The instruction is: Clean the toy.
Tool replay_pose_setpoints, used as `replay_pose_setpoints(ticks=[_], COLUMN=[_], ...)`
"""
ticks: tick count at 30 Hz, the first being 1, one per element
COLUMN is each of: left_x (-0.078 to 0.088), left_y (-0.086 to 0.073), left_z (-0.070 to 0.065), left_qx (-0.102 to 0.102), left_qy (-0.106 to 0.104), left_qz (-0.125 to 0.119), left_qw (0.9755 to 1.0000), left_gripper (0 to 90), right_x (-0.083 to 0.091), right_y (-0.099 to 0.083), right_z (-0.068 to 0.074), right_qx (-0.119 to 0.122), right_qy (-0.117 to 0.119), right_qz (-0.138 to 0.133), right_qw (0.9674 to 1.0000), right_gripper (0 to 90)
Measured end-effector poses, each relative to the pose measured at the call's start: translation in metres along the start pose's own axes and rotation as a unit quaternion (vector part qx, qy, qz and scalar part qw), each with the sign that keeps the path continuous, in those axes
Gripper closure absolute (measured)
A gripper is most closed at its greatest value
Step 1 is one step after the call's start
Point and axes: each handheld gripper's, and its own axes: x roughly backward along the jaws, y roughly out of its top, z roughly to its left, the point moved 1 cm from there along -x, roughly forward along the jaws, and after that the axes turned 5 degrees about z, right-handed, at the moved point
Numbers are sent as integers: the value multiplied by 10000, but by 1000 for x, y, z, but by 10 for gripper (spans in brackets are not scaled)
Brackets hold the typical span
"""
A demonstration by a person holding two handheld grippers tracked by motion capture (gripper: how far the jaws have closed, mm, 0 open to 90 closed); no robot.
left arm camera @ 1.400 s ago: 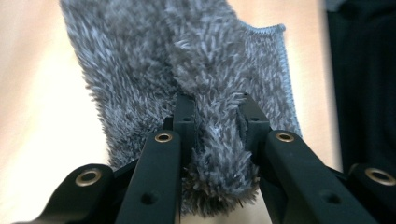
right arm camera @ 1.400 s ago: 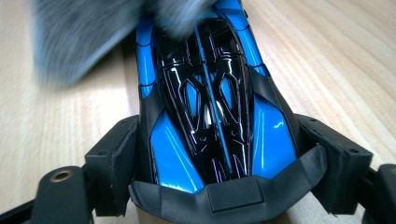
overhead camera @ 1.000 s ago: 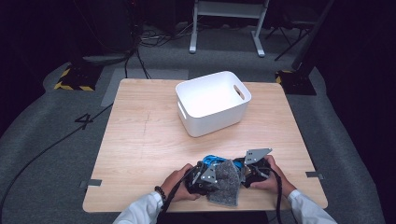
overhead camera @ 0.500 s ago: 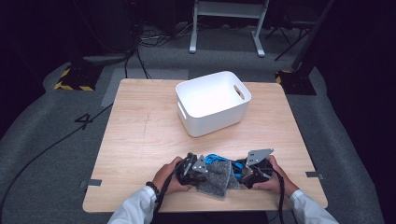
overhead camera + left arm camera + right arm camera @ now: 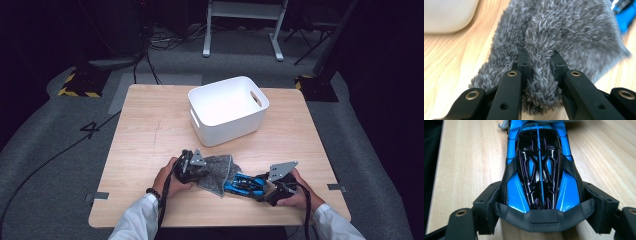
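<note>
Working over a wooden table (image 5: 150,130), with a white bin (image 5: 227,107) sitting well beyond both pairs of jaws, towards the far edge.

Pinching a grey fluffy cloth (image 5: 574,32) in the left gripper (image 5: 539,60): jaws drawn close together, squeezing a raised fold between the tips, with the rest of the cloth lying flat ahead of them and reaching towards the car.

Clamping a blue and black toy car (image 5: 540,170) in the right gripper (image 5: 544,205): jaws having just been closing, now standing a car's width apart, pads pressing on both flanks at the wide end nearest the hand. The car's body is running straight out ahead between the jaws, its far tip meeting the cloth's edge; hard to tell whether touching or tucked under.

Risking, by judgement, a slip of the glossy car out of the pads if pulling or lifting sharply, since gripping only one end. Risking also losing the cloth, because holding just a thin tuft of pile. Possibly dragging the cloth along with the car, or snagging it on the car's far tip, if drawing the two apart too quickly.
</note>
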Motion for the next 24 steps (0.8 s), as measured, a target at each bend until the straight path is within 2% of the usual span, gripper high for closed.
replay_pose_setpoints(ticks=[7,10,13,14,16,20,24], left_x=[-20,-32,-39,-39,-38,-31,-20], left_y=[34,49,59,60,59,51,35], left_z=[-10,-18,-24,-26,-24,-17,-11], left_qx=[-224,-484,-802,-915,-939,-876,-885], left_qy=[-48,-137,-217,-217,-308,-407,-541], left_qz=[-68,70,222,293,307,404,492], left_qw=[9997,9987,9963,9951,9946,9945,9934], left_gripper=[753,750,751,752,755,762,760], right_x=[-7,-12,-12,-12,-10,-9,-9], right_y=[8,12,14,13,12,11,11], right_z=[8,12,12,12,12,12,12], right_qx=[250,375,397,373,398,422,434], right_qy=[234,274,260,261,244,235,186], right_qz=[11,21,68,71,86,104,153], right_qw=[9994,9989,9989,9989,9989,9988,9988], right_gripper=[247,247,247,247,247,247,247])
